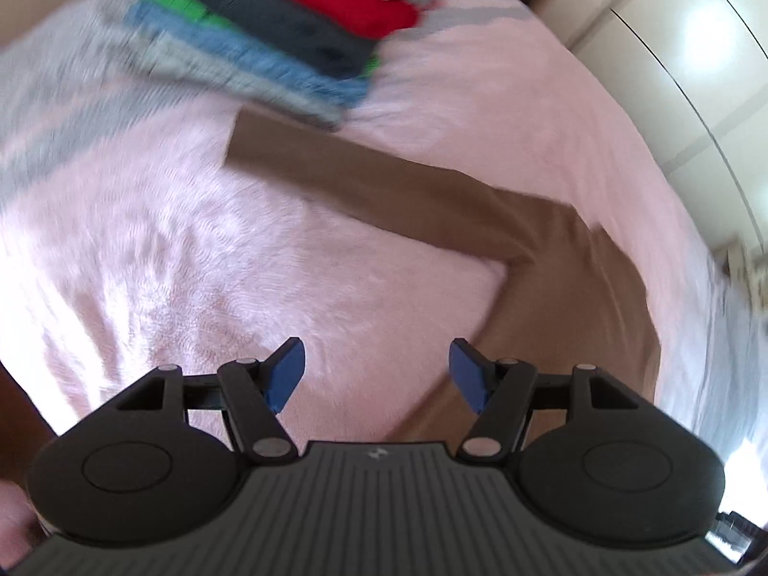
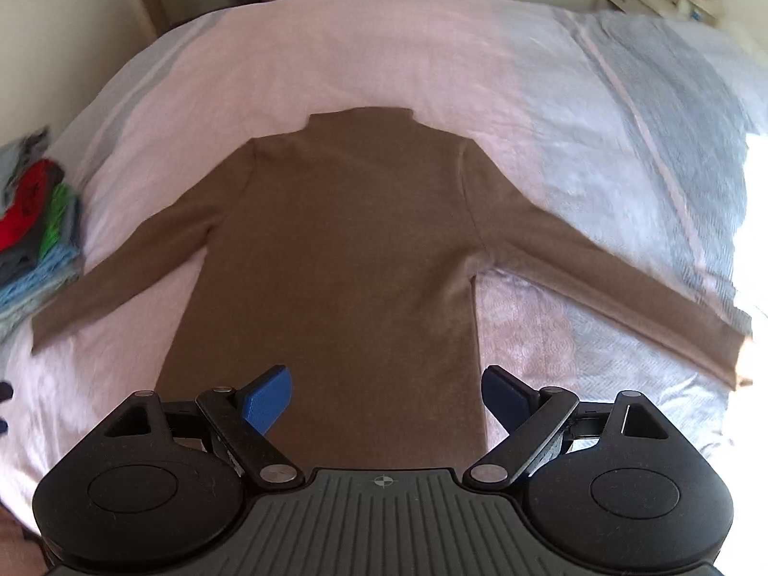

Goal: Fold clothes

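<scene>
A brown long-sleeved sweater (image 2: pixel 345 240) lies flat on the bed, collar away from me, both sleeves spread out to the sides. My right gripper (image 2: pixel 386 396) hovers open over the sweater's lower right part, nothing between its blue pads. In the left wrist view the sweater's left sleeve (image 1: pixel 365 182) runs diagonally across the pink cover. My left gripper (image 1: pixel 377 374) stands open above the pink cover, beside the sweater's left edge, and holds nothing.
A stack of folded clothes (image 1: pixel 269 33), red, dark grey, green and blue, sits on the bed left of the sweater, also seen as the stack (image 2: pixel 33 235). The bed cover (image 2: pixel 480 48) is pink with grey stripes. A cream wardrobe (image 1: pixel 672 72) stands beyond the bed.
</scene>
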`<act>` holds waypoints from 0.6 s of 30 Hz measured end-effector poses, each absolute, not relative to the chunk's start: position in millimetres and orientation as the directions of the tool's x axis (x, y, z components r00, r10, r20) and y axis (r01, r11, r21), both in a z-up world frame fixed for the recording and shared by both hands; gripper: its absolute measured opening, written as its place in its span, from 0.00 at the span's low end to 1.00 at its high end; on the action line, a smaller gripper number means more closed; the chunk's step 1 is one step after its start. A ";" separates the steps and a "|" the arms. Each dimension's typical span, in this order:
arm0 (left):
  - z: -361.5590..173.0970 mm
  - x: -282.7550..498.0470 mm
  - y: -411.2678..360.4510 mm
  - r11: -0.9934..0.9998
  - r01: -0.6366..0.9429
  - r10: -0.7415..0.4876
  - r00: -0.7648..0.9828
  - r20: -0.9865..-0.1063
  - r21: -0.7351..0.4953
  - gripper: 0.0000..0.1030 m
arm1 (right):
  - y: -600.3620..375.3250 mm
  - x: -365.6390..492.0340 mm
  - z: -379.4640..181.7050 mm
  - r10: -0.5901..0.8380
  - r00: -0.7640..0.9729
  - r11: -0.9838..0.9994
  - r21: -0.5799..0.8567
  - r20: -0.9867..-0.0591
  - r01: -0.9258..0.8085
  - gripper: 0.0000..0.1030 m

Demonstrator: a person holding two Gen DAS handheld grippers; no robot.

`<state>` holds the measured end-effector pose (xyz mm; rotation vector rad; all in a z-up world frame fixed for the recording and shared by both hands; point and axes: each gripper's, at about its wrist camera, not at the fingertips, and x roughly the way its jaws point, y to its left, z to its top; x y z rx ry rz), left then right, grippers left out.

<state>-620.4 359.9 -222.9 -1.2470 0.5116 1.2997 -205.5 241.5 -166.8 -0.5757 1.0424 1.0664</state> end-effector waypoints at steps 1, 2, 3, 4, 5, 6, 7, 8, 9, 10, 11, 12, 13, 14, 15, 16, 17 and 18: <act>-234.3 -625.9 369.0 -0.227 -0.886 0.433 0.281 -0.856 -0.405 0.60 | 244.5 -200.5 -174.4 0.413 0.113 0.430 0.084 -0.903 -0.899 0.86; -245.1 -630.1 378.6 -0.250 -0.873 0.444 0.280 -0.851 -0.418 0.59 | 246.7 -195.9 -182.5 0.398 0.123 0.454 0.078 -0.909 -0.887 0.86; -254.7 -633.4 388.7 -0.271 -0.862 0.459 0.276 -0.845 -0.428 0.59 | 248.1 -191.3 -190.4 0.384 0.132 0.476 0.073 -0.914 -0.876 0.86; -263.9 -636.7 399.1 -0.290 -0.850 0.474 0.271 -0.838 -0.439 0.59 | 248.3 -186.8 -198.2 0.371 0.138 0.494 0.070 -0.918 -0.866 0.86; -272.9 -639.9 409.4 -0.310 -0.836 0.491 0.266 -0.830 -0.452 0.59 | 248.1 -182.8 -206.0 0.358 0.144 0.512 0.065 -0.923 -0.856 0.86; -281.7 -643.2 419.2 -0.330 -0.819 0.510 0.264 -0.818 -0.470 0.59 | 247.3 -179.5 -214.0 0.343 0.149 0.528 0.060 -0.927 -0.847 0.86; -290.9 -646.6 429.0 -0.350 -0.799 0.529 0.263 -0.807 -0.489 0.59 | 246.9 -176.4 -222.2 0.330 0.154 0.543 0.054 -0.931 -0.838 0.86; -300.6 -649.3 438.4 -0.372 -0.778 0.540 0.262 -0.800 -0.506 0.59 | 246.5 -173.3 -230.3 0.317 0.159 0.559 0.049 -0.935 -0.828 0.86; -310.9 -651.5 446.8 -0.394 -0.756 0.548 0.264 -0.794 -0.524 0.58 | 245.8 -170.1 -238.1 0.304 0.162 0.577 0.046 -0.939 -0.815 0.86; -321.1 -653.8 455.1 -0.415 -0.732 0.556 0.266 -0.788 -0.540 0.58 | 244.8 -166.9 -245.9 0.292 0.163 0.598 0.047 -0.942 -0.800 0.86; -331.5 -655.9 462.9 -0.437 -0.708 0.560 0.269 -0.784 -0.555 0.56 | 244.0 -163.9 -253.1 0.283 0.162 0.617 0.050 -0.945 -0.786 0.86; -341.2 -657.8 469.0 -0.459 -0.686 0.561 0.270 -0.783 -0.565 0.56 | 243.4 -161.2 -259.4 0.280 0.158 0.633 0.058 -0.947 -0.772 0.86; -350.0 -659.5 474.0 -0.478 -0.668 0.562 0.266 -0.783 -0.570 0.55 | 243.0 -158.7 -265.1 0.278 0.156 0.649 0.065 -0.948 -0.758 0.86; -358.9 -661.2 479.0 -0.498 -0.649 0.562 0.263 -0.784 -0.575 0.52 | 242.9 -156.3 -269.7 0.277 0.155 0.661 0.071 -0.948 -0.747 0.86; -366.4 -662.7 483.0 -0.512 -0.633 0.570 0.255 -0.782 -0.580 0.48 | 243.1 -154.0 -274.2 0.276 0.153 0.669 0.075 -0.949 -0.739 0.86; -371.4 -664.0 485.3 -0.518 -0.623 0.585 0.241 -0.774 -0.586 0.47 | 243.2 -151.8 -278.5 0.273 0.150 0.678 0.080 -0.950 -0.731 0.86; -375.0 -664.7 487.4 -0.518 -0.619 0.600 0.227 -0.767 -0.589 0.41 | 243.0 -149.6 -282.1 0.270 0.145 0.682 0.083 -0.952 -0.726 0.86; -377.2 -664.0 489.5 -0.516 -0.624 0.611 0.213 -0.762 -0.587 0.34 | 242.6 -147.0 -285.5 0.271 0.140 0.680 0.087 -0.952 -0.728 0.86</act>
